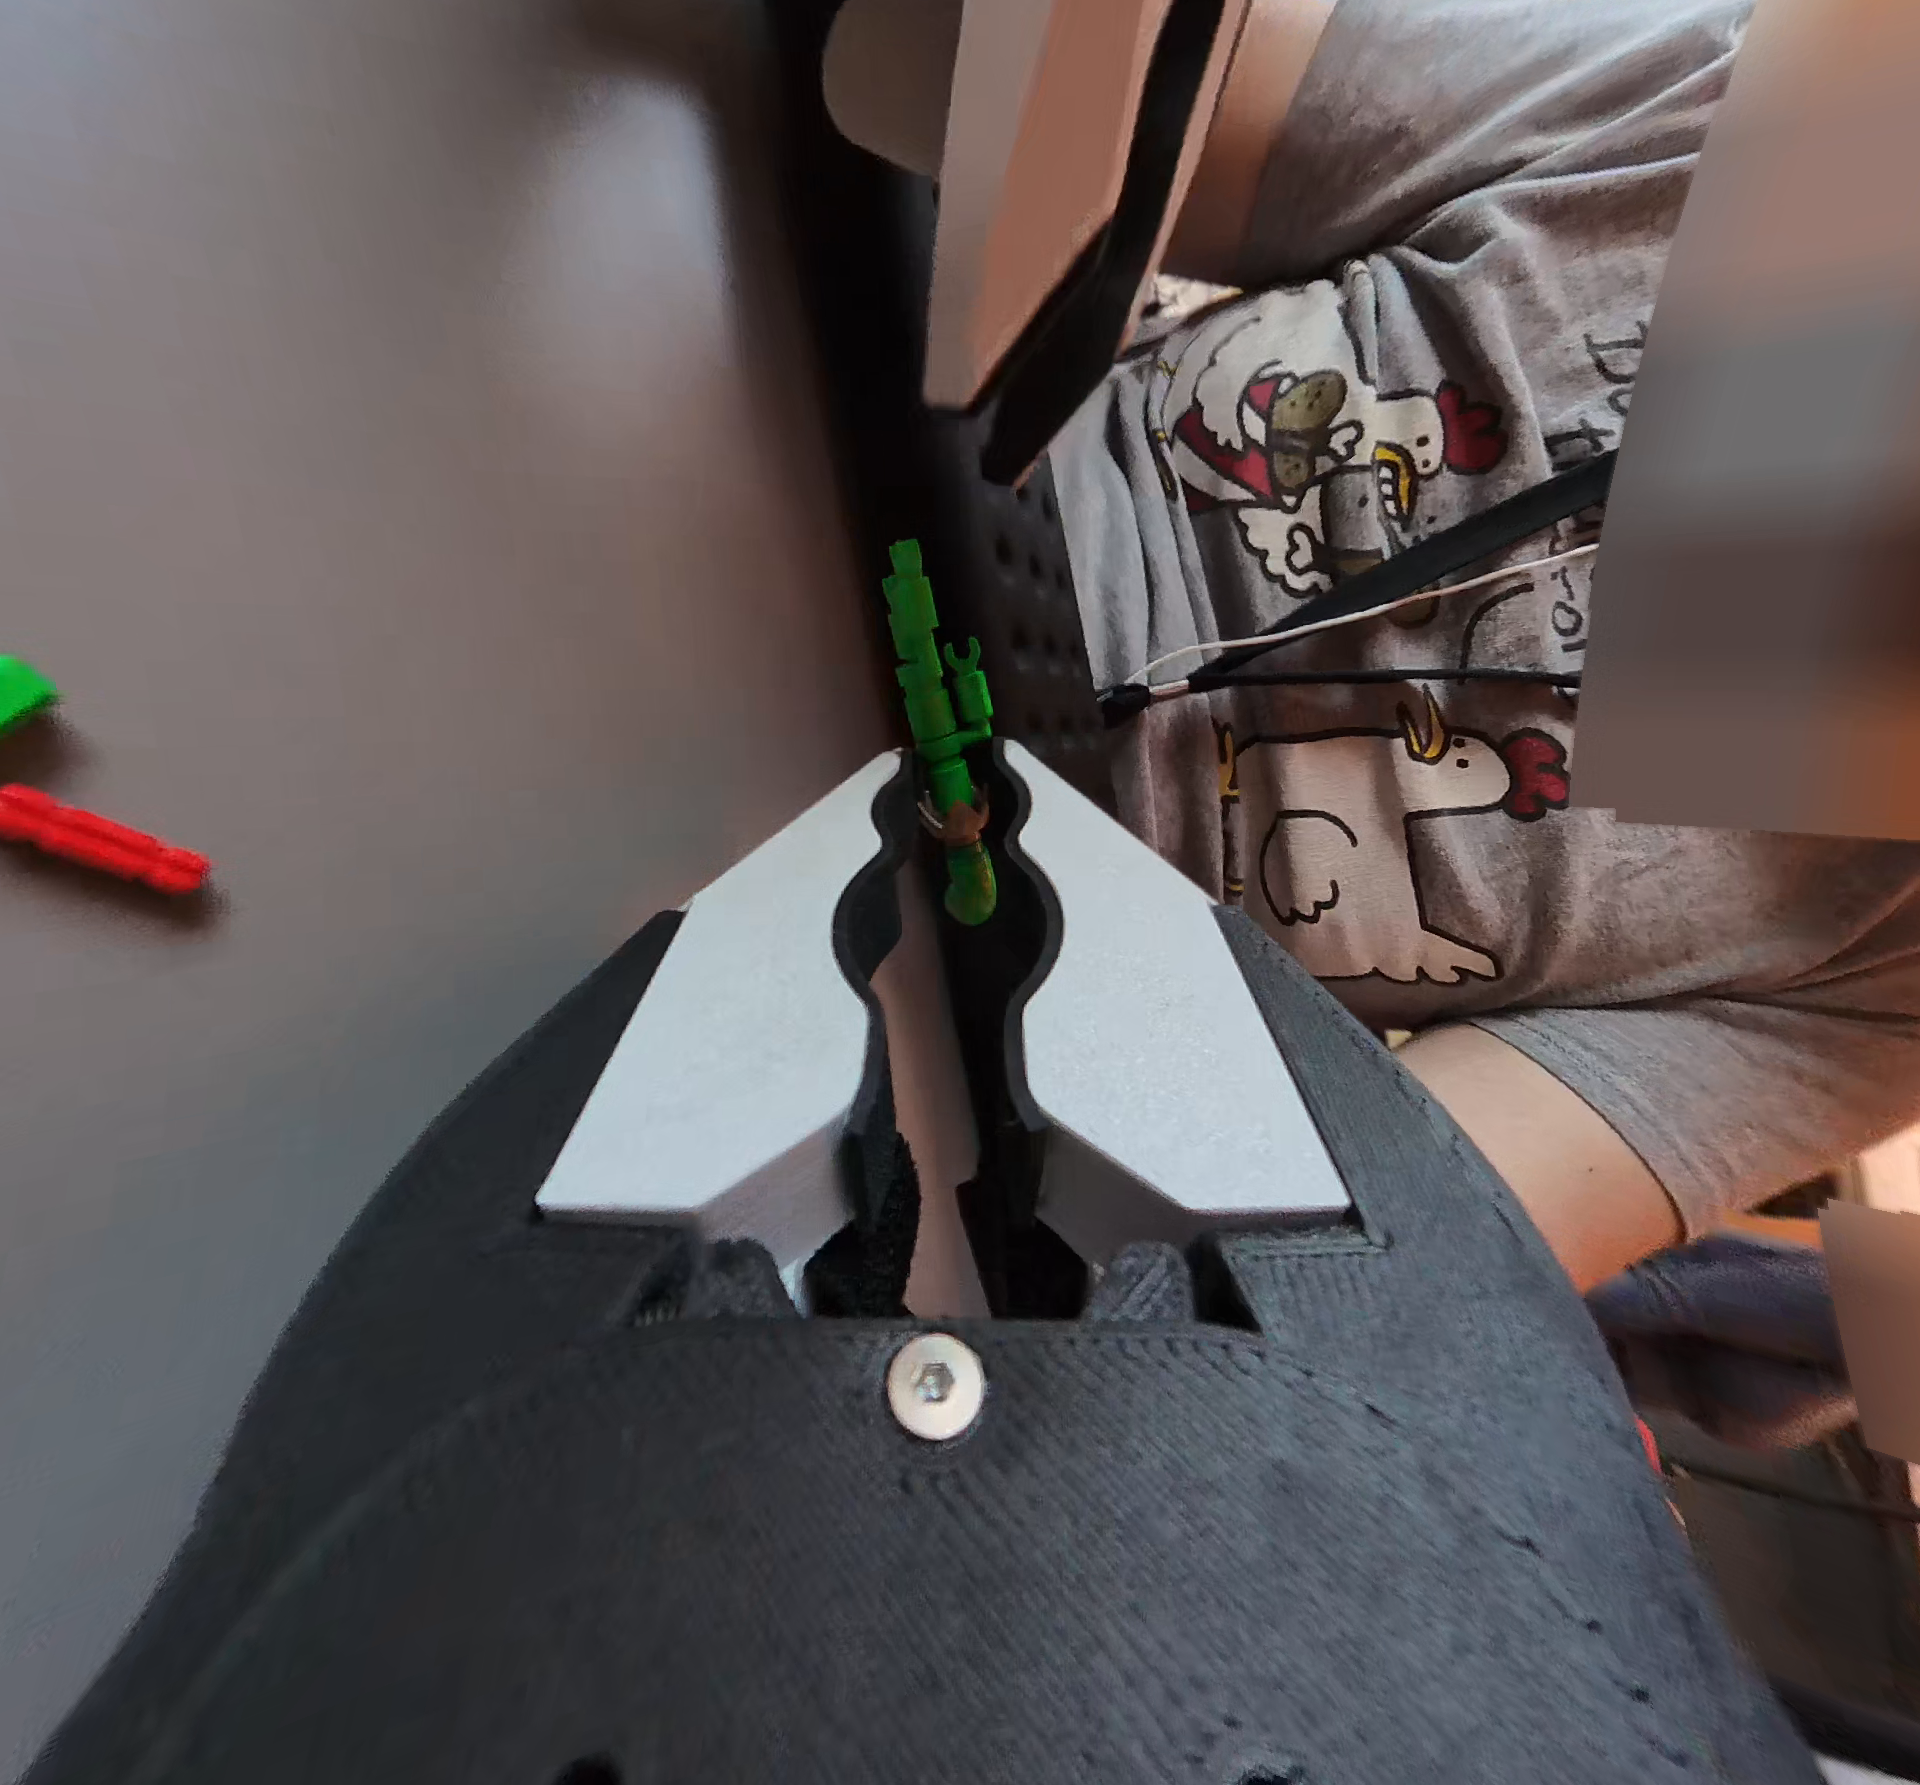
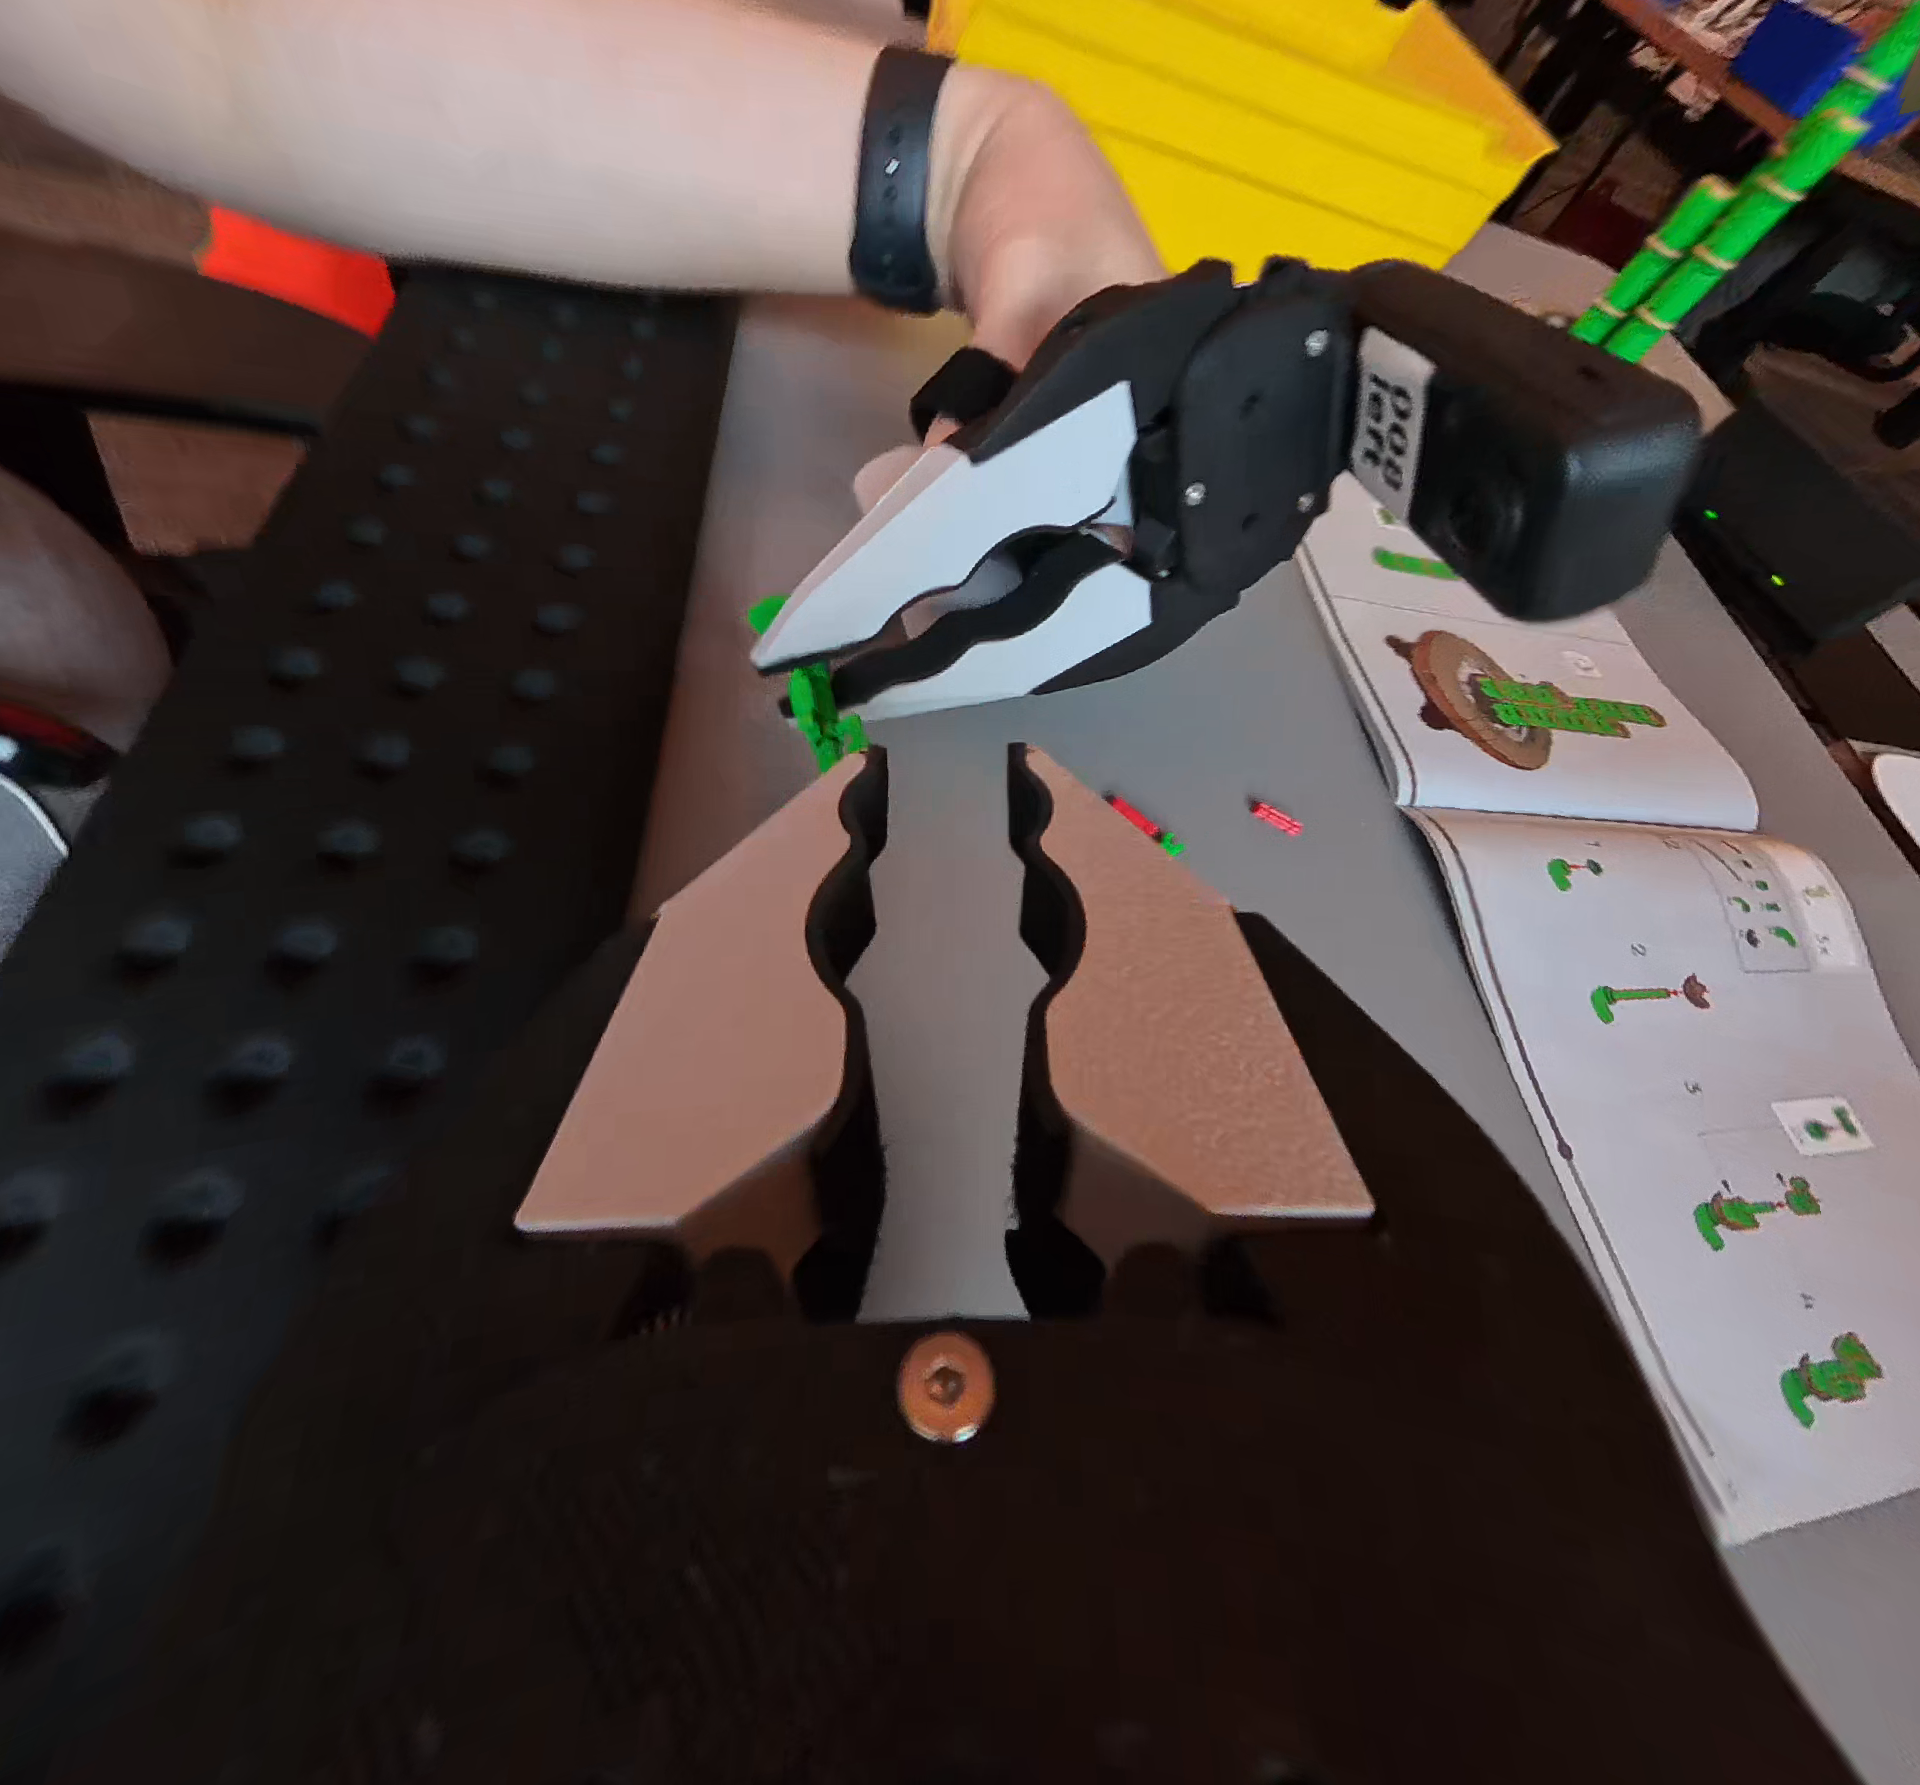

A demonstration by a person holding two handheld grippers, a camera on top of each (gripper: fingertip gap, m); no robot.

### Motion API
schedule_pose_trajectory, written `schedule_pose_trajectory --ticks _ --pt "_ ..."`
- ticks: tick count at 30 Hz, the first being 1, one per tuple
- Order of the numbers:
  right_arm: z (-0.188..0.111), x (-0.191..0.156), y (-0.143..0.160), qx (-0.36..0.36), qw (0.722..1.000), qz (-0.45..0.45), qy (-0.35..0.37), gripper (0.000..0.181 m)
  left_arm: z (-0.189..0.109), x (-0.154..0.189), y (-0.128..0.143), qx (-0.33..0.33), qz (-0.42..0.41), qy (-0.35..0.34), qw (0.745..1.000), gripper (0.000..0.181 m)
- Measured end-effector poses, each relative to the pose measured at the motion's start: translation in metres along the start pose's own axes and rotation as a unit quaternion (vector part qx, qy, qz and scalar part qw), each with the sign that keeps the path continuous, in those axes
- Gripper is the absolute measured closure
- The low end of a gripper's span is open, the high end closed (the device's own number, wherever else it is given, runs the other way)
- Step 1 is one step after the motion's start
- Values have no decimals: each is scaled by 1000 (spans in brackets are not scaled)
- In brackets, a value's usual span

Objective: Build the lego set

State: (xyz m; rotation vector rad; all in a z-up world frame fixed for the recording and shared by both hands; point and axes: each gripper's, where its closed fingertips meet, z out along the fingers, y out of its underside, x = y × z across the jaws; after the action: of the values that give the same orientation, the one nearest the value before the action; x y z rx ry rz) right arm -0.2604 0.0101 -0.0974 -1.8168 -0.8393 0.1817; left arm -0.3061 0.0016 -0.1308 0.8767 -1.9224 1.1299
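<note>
Grey tabletop (image 2: 1195, 727) under everything, with a black chair seat full of little holes (image 2: 343, 800) at 9 o'clock in the right wrist view. Yellow bins (image 2: 1226, 83) up at 12 o'clock, blue boxes (image 2: 1787, 52) on a far shelf at 1 o'clock. Open instruction booklet (image 2: 1621, 1008) lying flat at 3 o'clock, showing pictures of green pieces. Tall green lego stalks (image 2: 1745, 208) standing at 2 o'clock.

Left hand-held gripper (image 1: 948, 779) squeezed nearly closed on a small green lego stem piece (image 1: 930, 686). Thin green piece pinched right at the tips, sticking out toward 12 o'clock, with a little brown bit and a curved green end tucked back between the jaws. Same left hand-held gripper (image 2: 821, 686) seen from the right wrist view, held by a bare hand (image 2: 1018, 208) with a black wristband (image 2: 899, 177), tips pointing toward 8 o'clock, green lego stem piece (image 2: 821, 712) poking out of them.

Right hand-held gripper (image 2: 948, 759) partly open, holding nothing, tips just beside the green piece, just under the left one's tips.

Red lego piece (image 1: 104, 842) and a green bit (image 1: 21, 691) lying on the tabletop at 9 o'clock in the left wrist view. Two small red pieces (image 2: 1273, 816) on the tabletop past the right tips, toward 2 o'clock. Grey shirt with chicken drawings (image 1: 1403, 540) at 2 o'clock in the left wrist view.
</note>
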Motion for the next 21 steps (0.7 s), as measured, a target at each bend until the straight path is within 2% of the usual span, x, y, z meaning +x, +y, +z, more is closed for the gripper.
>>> schedule_pose_trajectory --ticks 2,5,7,10,12,14,17,21 --pt "-6 9 -6 24 999 26 15 154 -8 -4 -12 35 14 -19 999 170" --pt "-12 28 -10 52 994 91 44 142 -27 -3 -43 125 55 -46 990 170" --pt "-17 37 -16 85 983 154 44 133 -42 9 -66 196 101 -48 974 170" --pt "-33 55 -30 161 958 233 51 133 -62 26 -95 293 158 -69 940 170" --pt "-45 64 -42 225 931 284 40 136 -70 40 -110 346 189 -77 916 170" --pt "-54 69 -50 275 900 338 8 137 -71 49 -116 364 213 -88 902 170" --pt "-63 76 -56 325 859 395 -24 139 -67 49 -118 359 220 -109 901 170" --pt "-60 72 -61 329 850 409 -50 143 -69 49 -123 377 216 -113 894 170"
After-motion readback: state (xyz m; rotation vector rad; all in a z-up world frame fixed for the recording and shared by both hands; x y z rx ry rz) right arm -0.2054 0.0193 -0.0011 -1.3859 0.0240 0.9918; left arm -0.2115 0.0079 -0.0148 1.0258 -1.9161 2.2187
